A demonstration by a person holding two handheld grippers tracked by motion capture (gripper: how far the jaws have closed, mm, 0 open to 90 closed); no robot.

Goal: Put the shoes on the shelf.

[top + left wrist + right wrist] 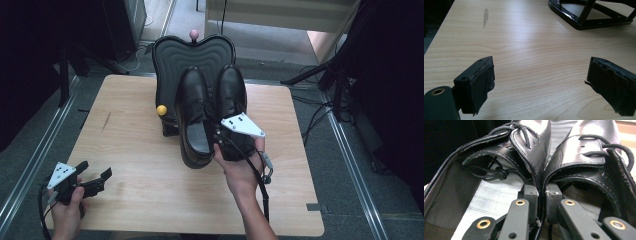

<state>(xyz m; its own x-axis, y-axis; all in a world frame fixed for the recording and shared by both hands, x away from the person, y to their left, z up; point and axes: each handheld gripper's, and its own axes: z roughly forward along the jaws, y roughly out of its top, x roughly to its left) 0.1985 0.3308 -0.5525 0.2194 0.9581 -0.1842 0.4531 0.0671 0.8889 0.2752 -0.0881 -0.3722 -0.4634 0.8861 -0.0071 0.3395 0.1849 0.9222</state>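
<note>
Pair of black shoes point(212, 112) leaning toes-up against the black rack point(192, 50) at the bench's point(140, 200) far side. Right tongs point(541, 195) pinched on both inner walls together, one jaw inside each shoe. Left tongs point(92, 175) wide open, holding nothing, near the bench's front left corner. Judged mid-carry; release not yet done.

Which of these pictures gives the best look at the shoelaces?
The right gripper view: the shoelaces run close and sharp across both black shoes, beyond the right tongs. The high view shows the shoes whole, laces barely visible. The left gripper view faces the table.
</note>
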